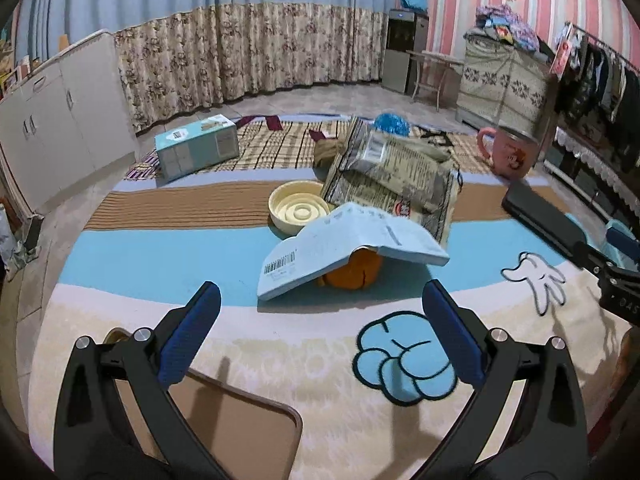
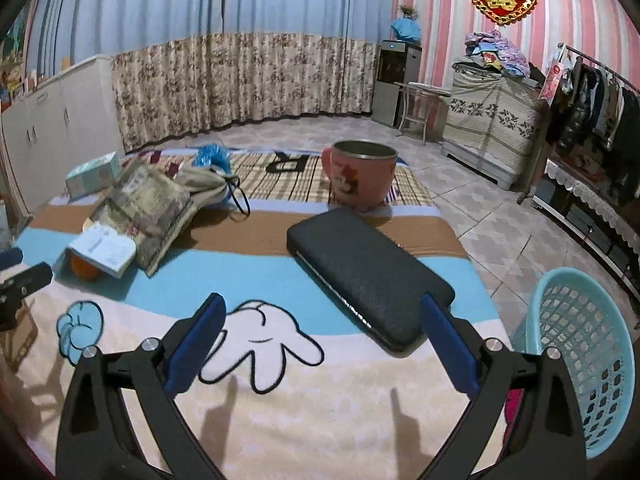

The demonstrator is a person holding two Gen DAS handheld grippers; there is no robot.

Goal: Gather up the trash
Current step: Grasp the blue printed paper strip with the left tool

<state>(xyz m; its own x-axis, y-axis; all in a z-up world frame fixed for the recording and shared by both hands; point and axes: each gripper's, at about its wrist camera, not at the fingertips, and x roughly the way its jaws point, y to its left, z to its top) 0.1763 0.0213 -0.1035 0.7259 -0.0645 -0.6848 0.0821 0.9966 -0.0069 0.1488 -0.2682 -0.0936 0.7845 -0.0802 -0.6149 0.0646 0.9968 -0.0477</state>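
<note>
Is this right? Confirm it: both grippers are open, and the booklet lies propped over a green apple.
Not quite. Both the left gripper and right gripper are open, but the booklet is propped over an orange object, not a green apple. The left wrist view shows it.

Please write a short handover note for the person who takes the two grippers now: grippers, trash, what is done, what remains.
Left gripper: open, empty, facing the pile.
Right gripper: open, empty, near the black case.
Trash on the rug: booklet lying over an orange, printed bags, cream lid.
Basket: on the floor off the rug's right edge; nothing seen inside.
Done: nothing collected. Left: everything.
</note>
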